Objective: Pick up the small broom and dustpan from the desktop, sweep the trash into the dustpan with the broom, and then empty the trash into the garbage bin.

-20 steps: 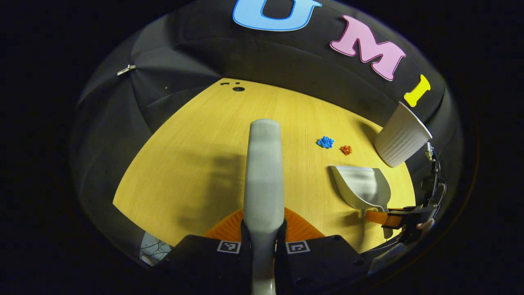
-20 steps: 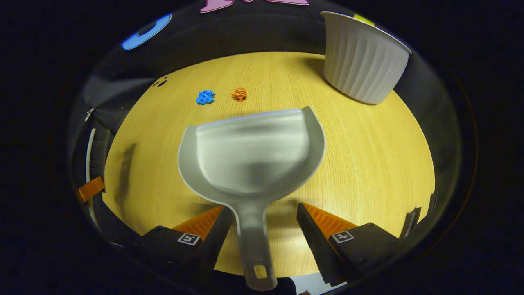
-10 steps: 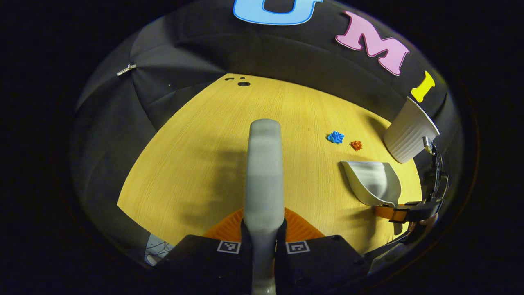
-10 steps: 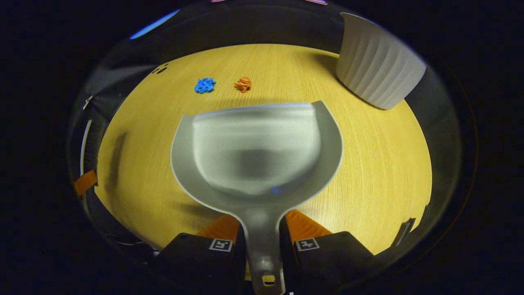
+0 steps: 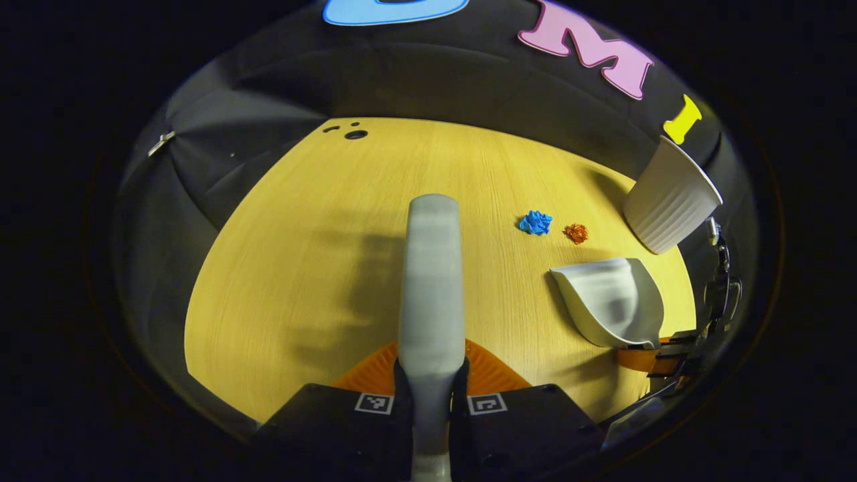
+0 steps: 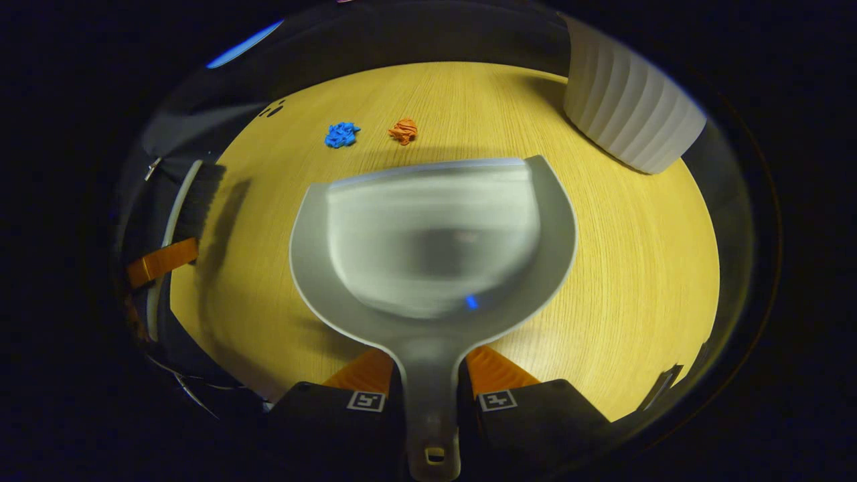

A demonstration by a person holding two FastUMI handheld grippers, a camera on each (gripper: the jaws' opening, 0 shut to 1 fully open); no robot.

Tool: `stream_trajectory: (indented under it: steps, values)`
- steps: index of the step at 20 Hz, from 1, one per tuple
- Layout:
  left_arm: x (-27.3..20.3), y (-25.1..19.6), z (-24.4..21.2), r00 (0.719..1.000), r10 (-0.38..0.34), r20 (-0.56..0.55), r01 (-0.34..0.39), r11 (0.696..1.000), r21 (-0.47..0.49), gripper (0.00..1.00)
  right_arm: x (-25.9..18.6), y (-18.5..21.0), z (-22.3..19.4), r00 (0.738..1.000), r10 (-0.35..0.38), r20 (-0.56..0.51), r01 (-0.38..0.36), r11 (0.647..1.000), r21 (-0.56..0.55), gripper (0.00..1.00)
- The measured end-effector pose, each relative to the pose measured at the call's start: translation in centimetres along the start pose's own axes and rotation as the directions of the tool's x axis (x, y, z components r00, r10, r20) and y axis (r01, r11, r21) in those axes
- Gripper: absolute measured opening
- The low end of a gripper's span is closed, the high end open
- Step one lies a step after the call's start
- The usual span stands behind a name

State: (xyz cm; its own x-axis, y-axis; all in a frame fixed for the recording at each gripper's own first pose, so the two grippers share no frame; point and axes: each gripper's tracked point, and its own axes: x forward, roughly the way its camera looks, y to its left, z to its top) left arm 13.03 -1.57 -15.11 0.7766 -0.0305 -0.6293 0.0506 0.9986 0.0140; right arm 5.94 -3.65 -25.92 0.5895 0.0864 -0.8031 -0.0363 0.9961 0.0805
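Nearest, the left gripper (image 5: 430, 381) clamps the grey plastic broom handle (image 5: 432, 281) and the right gripper (image 6: 428, 395) clamps the grey plastic dustpan (image 6: 432, 241). Set the dustpan's lip flat just short of the blue crumpled scrap (image 6: 342, 134) and orange crumpled scrap (image 6: 404, 130), then brush them inward; the white ribbed paper bin (image 6: 629, 114) stands beyond.

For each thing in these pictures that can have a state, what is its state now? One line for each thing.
Broom: held by its handle in the left gripper, shut on it.
Dustpan: held by its handle in the right gripper, shut on it; pan empty.
Blue scrap: loose on the table, not swept.
Orange scrap: loose on the table, not swept.
Bin: upright on the table.
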Motion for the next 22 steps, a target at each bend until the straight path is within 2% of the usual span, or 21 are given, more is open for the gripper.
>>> stream_trajectory:
  steps: [1, 6, 8, 9, 11, 12, 14, 15, 17, 20, 21, 22]
  values:
    - [0.8, 0.2, 0.7, 1.0, 0.007, -0.012, -0.006, 0.999, 0.035, 0.26, 0.0, -0.3, 0.2, 1.0, -0.005, 0.005, 0.005, 1.0, -0.015, 0.35]
    - [4.6, 0.0, 4.5, 0.999, 0.008, -0.051, 0.001, 0.984, 0.18, 0.26, -0.7, -1.7, 0.5, 1.0, 0.004, 0.006, -0.004, 0.998, -0.056, 0.35]
    - [6.3, -1.1, 6.1, 0.998, -0.014, -0.068, 0.028, 0.977, 0.211, 0.26, -0.9, -2.4, 0.5, 1.0, 0.01, -0.004, -0.01, 0.996, -0.085, 0.35]
    - [7.1, -1.7, 6.8, 0.997, -0.023, -0.075, 0.039, 0.973, 0.229, 0.26, -0.9, -2.8, 0.6, 1.0, 0.013, -0.008, -0.014, 0.995, -0.101, 0.39]
    - [8.8, -2.8, 8.0, 0.995, -0.029, -0.093, 0.055, 0.958, 0.281, 0.26, -0.8, -3.3, 0.7, 1.0, 0.019, -0.016, -0.021, 0.992, -0.125, 0.35]
    - [9.7, -3.7, 8.4, 0.994, -0.04, -0.106, 0.072, 0.947, 0.313, 0.26, -1.0, -3.6, 0.8, 1.0, 0.023, -0.018, -0.025, 0.99, -0.137, 0.39]
    - [11.1, -5.6, 8.7, 0.988, -0.072, -0.138, 0.118, 0.924, 0.365, 0.24, -1.2, -3.9, 0.9, 0.999, 0.03, -0.02, -0.032, 0.987, -0.156, 0.39]
    - [11.7, -6.2, 9.0, 0.985, -0.081, -0.15, 0.134, 0.912, 0.388, 0.24, -1.2, -4.0, 0.9, 0.999, 0.033, -0.021, -0.036, 0.986, -0.164, 0.35]
    - [12.7, -7.5, 10.2, 0.986, -0.087, -0.146, 0.143, 0.886, 0.44, 0.27, -1.1, -4.3, 0.7, 0.999, 0.038, -0.027, -0.043, 0.983, -0.178, 0.36]
    - [13.9, -9.6, 11.5, 0.983, -0.108, -0.148, 0.172, 0.82, 0.546, 0.26, -1.1, -4.8, 0.3, 0.999, 0.036, -0.04, -0.043, 0.978, -0.203, 0.35]
    - [14.1, -10.5, 11.7, 0.979, -0.125, -0.16, 0.195, 0.793, 0.577, 0.27, -1.1, -4.9, 0.2, 0.998, 0.033, -0.044, -0.042, 0.976, -0.214, 0.39]
    - [14.2, -11.5, 11.6, 0.974, -0.144, -0.176, 0.223, 0.762, 0.608, 0.26, -0.9, -5.1, 0.1, 0.998, 0.031, -0.049, -0.042, 0.974, -0.223, 0.35]
